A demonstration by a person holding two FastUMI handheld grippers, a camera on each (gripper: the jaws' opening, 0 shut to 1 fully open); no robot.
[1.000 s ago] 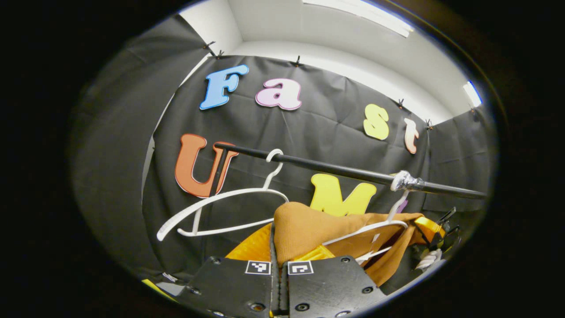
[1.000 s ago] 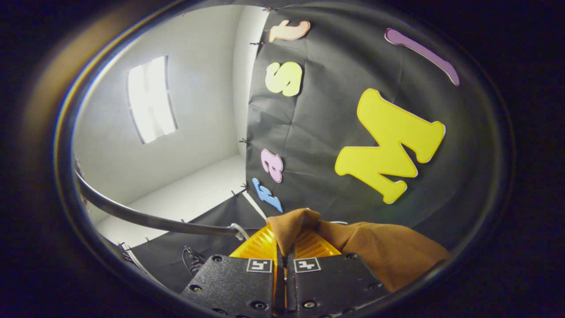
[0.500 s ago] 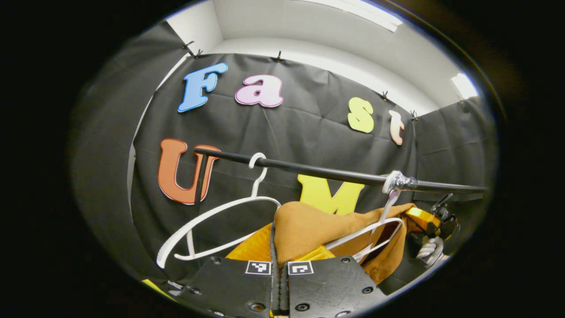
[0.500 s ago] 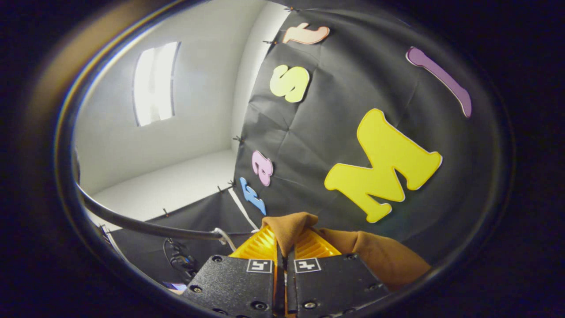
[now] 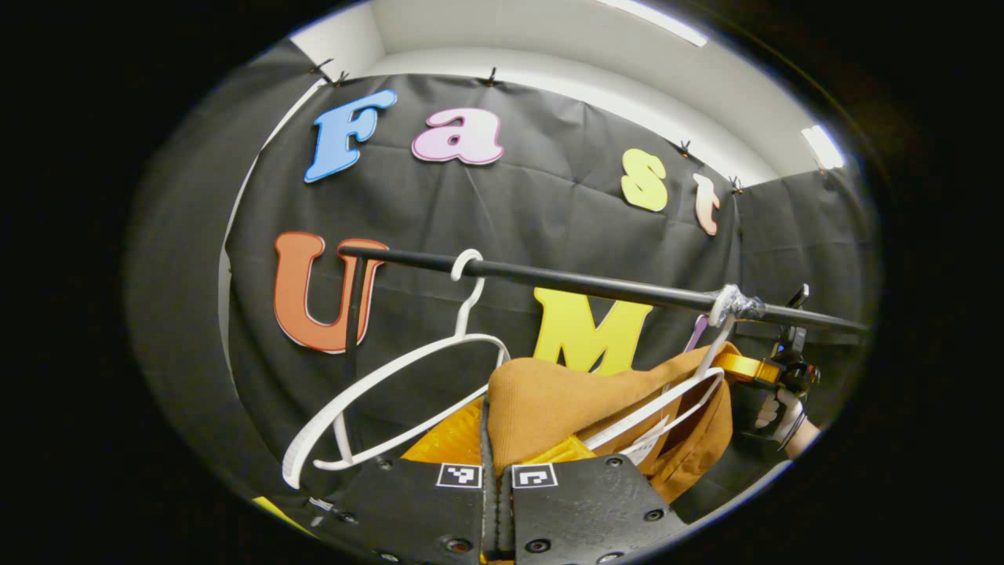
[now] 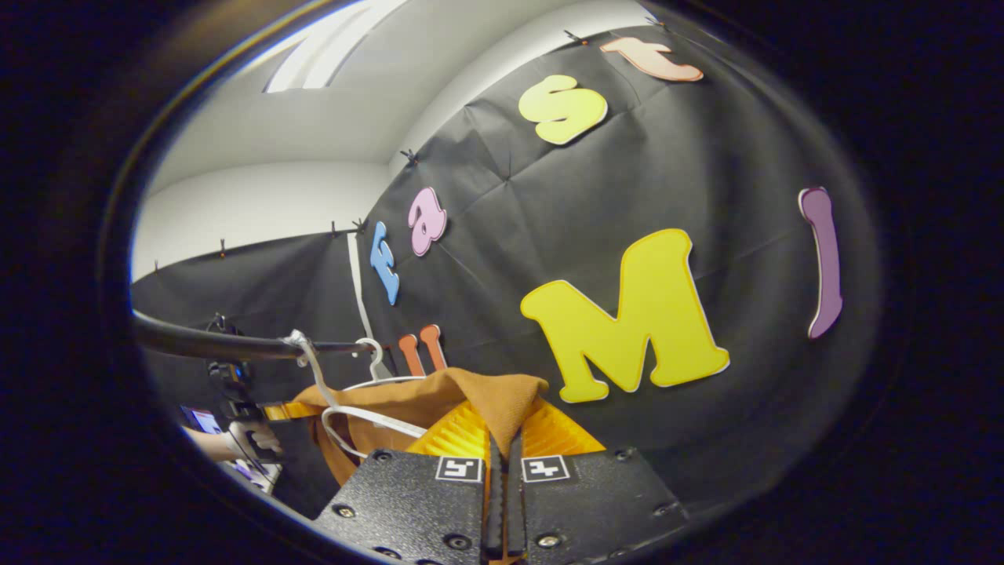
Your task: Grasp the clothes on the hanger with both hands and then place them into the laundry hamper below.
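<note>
In the left gripper view, the left tongs [image 5: 497, 459] are pressed together on a fold of the brown garment [image 5: 549, 404], which bulges up right between the fingers. From that pinch the cloth runs off to the right, draped over a white hanger [image 5: 667, 400] whose hook is taped to the black rail [image 5: 596, 288]. At the far end of the cloth the right tongs [image 5: 741, 366] show, with the gloved hand [image 5: 776, 412] that holds them below. An empty hanger [image 5: 392, 392] hangs on the rail to the left, tilted, clear of the garment.

In the right gripper view, the right tongs [image 6: 502, 439] are likewise closed on a peak of the garment [image 6: 439, 400], which stretches away to the left over the hanger [image 6: 353, 412] under the rail [image 6: 212, 345]. The left tongs [image 6: 274, 410] and the other hand [image 6: 251, 441] sit at the cloth's far end.

So the garment's long axis lies roughly along the rail, one end pinched in each pair of tongs, and the hanger is threaded through the middle between them. The coming move turns on that: the cloth seems to need drawing off the hanger's arms before it can go down. The hamper should lie below, by the task. Neither hand looks nearer; both ends should come off together, or the cloth may snag on the hanger.
</note>
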